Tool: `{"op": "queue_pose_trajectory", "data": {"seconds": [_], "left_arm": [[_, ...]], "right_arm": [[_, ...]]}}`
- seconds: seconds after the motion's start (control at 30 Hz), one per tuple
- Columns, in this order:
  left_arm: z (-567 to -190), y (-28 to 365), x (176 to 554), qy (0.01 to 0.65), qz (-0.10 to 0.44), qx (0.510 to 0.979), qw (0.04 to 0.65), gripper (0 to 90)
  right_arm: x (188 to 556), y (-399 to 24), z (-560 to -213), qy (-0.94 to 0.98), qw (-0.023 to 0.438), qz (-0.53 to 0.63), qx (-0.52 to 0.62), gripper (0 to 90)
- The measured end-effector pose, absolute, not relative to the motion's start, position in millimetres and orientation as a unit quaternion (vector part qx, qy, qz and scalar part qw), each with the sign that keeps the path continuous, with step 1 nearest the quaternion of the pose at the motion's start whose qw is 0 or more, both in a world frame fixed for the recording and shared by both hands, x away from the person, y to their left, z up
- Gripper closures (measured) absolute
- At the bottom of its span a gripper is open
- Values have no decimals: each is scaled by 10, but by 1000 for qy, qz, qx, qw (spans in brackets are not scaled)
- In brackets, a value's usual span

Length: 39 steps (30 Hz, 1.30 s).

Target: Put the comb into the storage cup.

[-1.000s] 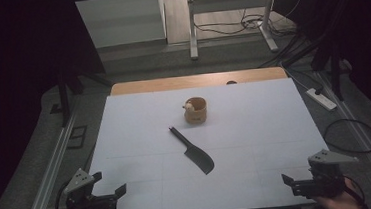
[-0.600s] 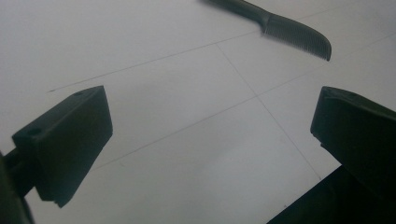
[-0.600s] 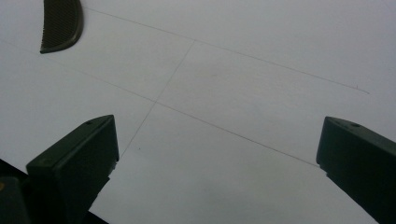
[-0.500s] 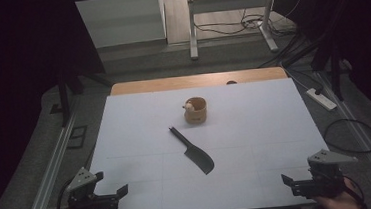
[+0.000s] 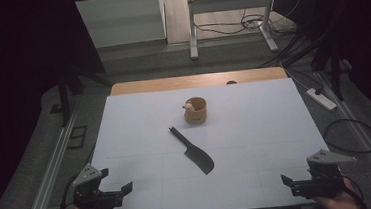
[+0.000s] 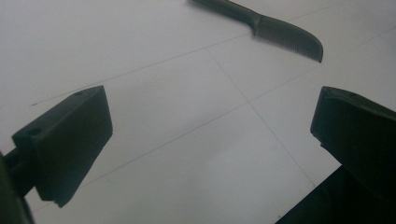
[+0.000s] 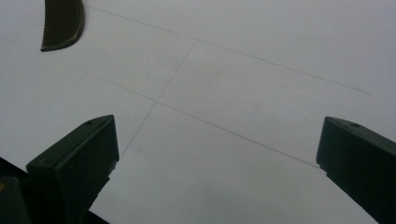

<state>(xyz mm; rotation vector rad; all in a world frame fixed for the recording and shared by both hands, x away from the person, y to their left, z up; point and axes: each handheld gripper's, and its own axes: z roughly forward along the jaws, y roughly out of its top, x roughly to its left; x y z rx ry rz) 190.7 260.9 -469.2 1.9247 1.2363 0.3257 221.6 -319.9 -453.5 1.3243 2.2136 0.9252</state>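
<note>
Black comb (image 5: 193, 151) flat mid-table, near cup (image 5: 195, 110); L gripper (image 5: 114, 192) & R gripper (image 5: 294, 182) both jaws apart, empty, at near edge — approach handle end low, square, then pinch.

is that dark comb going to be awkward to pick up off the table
Probably a bit. The comb lies flat on the smooth white table, so the jaws may push it sliding before they get under it. It looks thin and likely light and fairly stiff. The narrow handle seems the easier part to pinch.
</note>
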Motion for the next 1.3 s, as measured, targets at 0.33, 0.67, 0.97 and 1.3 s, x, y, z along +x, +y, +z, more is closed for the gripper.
{"op": "queue_pose_trajectory", "data": {"seconds": [0.33, 0.67, 0.97, 1.3], "left_arm": [[-4696, 2532, 2085, 471, 91, 770, 421, 0], [-4663, 2484, 2212, 464, 93, 772, 424, 0], [-4639, 2430, 2314, 465, 93, 775, 417, 0], [-4646, 2330, 2472, 462, 80, 782, 411, 0]], "right_arm": [[2220, -3190, -4535, 793, 200, 331, 471, 0], [2220, -3186, -4537, 795, 200, 329, 469, 0], [2221, -3182, -4538, 795, 201, 328, 468, 0], [2220, -3182, -4537, 796, 201, 328, 468, 0]]}}
